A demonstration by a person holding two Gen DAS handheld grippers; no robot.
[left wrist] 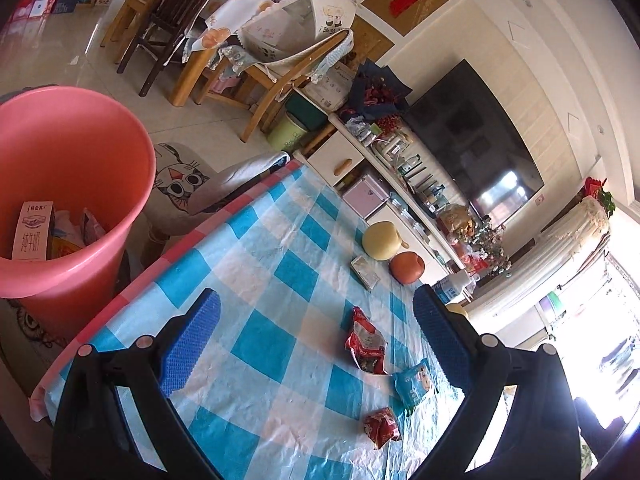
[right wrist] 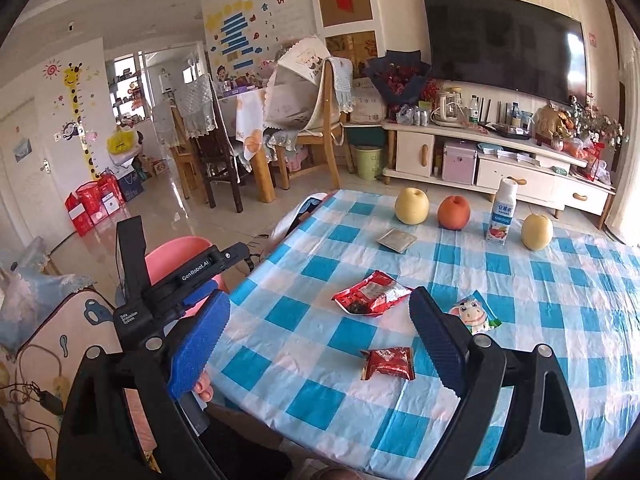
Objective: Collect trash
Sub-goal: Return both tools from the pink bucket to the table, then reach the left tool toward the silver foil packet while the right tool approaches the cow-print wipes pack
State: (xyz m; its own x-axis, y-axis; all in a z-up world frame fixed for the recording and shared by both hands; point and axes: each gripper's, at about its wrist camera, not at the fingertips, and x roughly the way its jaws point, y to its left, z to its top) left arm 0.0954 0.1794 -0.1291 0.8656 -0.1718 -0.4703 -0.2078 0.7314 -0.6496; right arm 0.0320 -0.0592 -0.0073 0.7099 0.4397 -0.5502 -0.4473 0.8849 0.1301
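Your pink bin (left wrist: 76, 184) stands off the desk (right wrist: 320, 396) at about nine o'clock in the left wrist view, with one milk carton (left wrist: 34, 230) and other scraps inside; exactly how many, you cannot tell. Your left claw (left wrist: 316, 340) is spread wide with nothing between its pads. Your right claw (right wrist: 320, 336) is likewise spread and empty above the checked cloth. Between its fingers, from left to right in the right wrist view, lie three wrappers: one large red wrapper (right wrist: 372, 294) at twelve o'clock, one small red wrapper (right wrist: 388, 364) below it, and one cow-print wrapper (right wrist: 474, 312) at two o'clock. Farther back you have one flat grey sachet (right wrist: 396, 239), then three fruits, two yellow pears (right wrist: 412, 206) and one red apple (right wrist: 453, 213), and one yogurt bottle (right wrist: 502, 214).
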